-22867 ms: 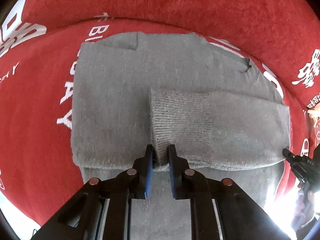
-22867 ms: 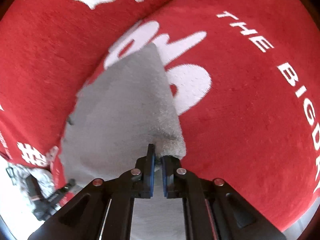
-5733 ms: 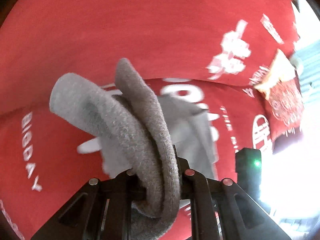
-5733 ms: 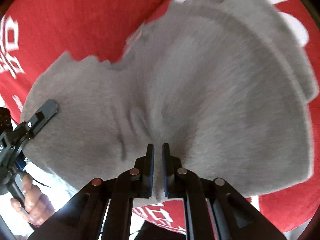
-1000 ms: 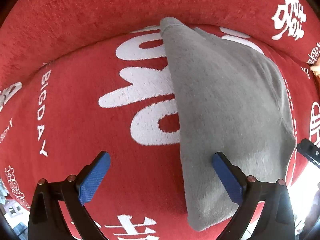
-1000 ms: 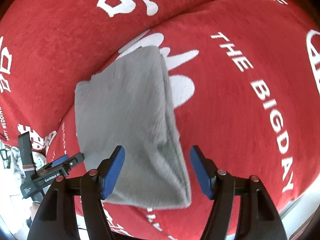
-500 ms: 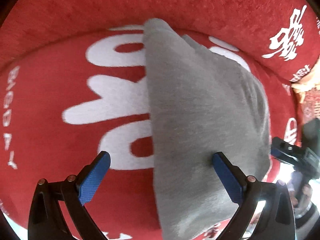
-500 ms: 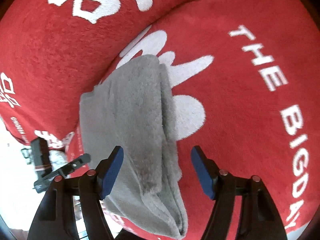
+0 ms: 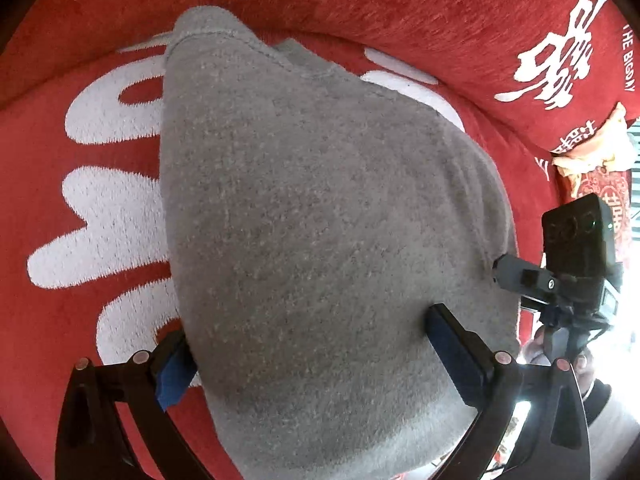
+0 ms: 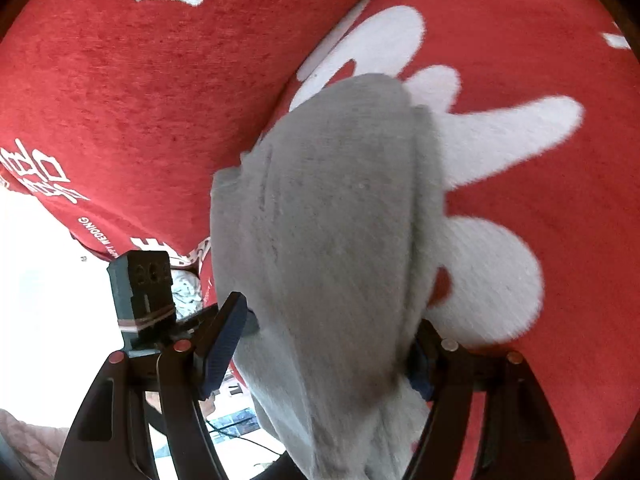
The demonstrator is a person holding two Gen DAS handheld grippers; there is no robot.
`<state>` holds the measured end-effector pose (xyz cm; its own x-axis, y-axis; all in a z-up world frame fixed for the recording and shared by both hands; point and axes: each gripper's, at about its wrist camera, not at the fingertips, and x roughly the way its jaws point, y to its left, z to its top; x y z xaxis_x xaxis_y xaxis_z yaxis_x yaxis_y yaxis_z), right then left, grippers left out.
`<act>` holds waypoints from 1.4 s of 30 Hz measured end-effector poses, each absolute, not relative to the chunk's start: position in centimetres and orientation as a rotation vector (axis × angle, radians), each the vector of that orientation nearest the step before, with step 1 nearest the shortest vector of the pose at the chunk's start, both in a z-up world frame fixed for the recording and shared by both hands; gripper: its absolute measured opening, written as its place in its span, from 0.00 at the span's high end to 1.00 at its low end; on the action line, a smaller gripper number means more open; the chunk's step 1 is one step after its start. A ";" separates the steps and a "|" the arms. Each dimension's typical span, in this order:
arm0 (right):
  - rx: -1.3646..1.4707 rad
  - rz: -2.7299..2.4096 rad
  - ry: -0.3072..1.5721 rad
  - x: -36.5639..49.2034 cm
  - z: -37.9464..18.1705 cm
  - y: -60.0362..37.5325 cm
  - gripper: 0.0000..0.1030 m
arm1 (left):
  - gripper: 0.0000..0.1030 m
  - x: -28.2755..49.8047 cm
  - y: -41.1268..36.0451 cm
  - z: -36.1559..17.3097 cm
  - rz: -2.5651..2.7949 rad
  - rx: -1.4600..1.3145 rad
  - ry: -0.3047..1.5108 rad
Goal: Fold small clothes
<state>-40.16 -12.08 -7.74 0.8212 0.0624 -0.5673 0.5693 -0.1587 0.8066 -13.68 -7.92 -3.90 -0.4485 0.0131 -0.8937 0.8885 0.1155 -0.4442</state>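
Note:
A folded grey fleece garment point(image 9: 320, 220) lies on the red sofa seat point(image 9: 80, 280) with white lettering. My left gripper point(image 9: 316, 360) is open wide and low over the garment's near end. Its left pad point(image 9: 176, 364) is at the cloth's left edge and its right pad point(image 9: 456, 352) rests on top of the cloth. From the other end, my right gripper point(image 10: 322, 354) is also open and straddles the garment point(image 10: 332, 240), whose edge partly hides the right pad. Each view shows the other gripper's camera block point(image 9: 576, 240) point(image 10: 142, 280) beside the garment.
The red backrest point(image 9: 360, 0) rises just behind the garment. An orange-yellow thing point(image 9: 592, 148) lies at the far right of the sofa. Part of a hand point(image 9: 580, 364) shows under the other gripper. Bright floor point(image 10: 40, 260) lies past the seat's edge.
Both grippers have dropped and tilted down onto the garment. It now fills the gap between each pair of jaws. The jaws have stayed wide.

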 end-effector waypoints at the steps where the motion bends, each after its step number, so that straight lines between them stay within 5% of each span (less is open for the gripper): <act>1: 1.696 -0.486 0.495 -40.3 -7.7 -12.1 0.29 | 0.03 -13.8 -7.8 -3.8 -1.426 0.891 1.617; 4: 1.728 -0.523 0.518 -40.6 -7.8 -11.5 0.64 | 0.25 -13.6 -7.2 -3.0 -1.412 0.853 1.589; 8: 1.726 -0.522 0.449 -40.2 -6.1 -10.6 0.68 | 0.54 -13.2 -6.5 -0.9 -1.483 0.826 1.547; 20: 1.719 -0.433 0.326 -35.4 1.1 -6.1 0.69 | 0.55 -7.0 -2.0 5.0 -1.568 0.721 1.546; 30: 1.784 -0.337 0.365 -24.0 -0.5 -0.1 0.69 | 0.55 3.5 5.8 5.5 -1.434 0.780 1.509; 34: 1.780 -0.352 0.462 -20.2 -2.5 0.7 0.68 | 0.55 6.3 7.4 2.7 -1.359 0.783 1.553; 37: 1.715 -0.479 0.649 -18.5 -2.7 0.3 0.58 | 0.55 8.0 8.4 0.8 -1.276 0.825 1.548; 42: 1.477 -0.771 0.906 -20.0 0.2 -0.5 0.52 | 0.55 11.3 10.5 2.4 -1.241 0.754 1.477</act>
<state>-20.01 -0.50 0.22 0.4805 0.1062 -0.8706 0.8763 -0.0184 0.4814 11.34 10.52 2.40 -0.2836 -0.1413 -0.9485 0.9099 0.2726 -0.3127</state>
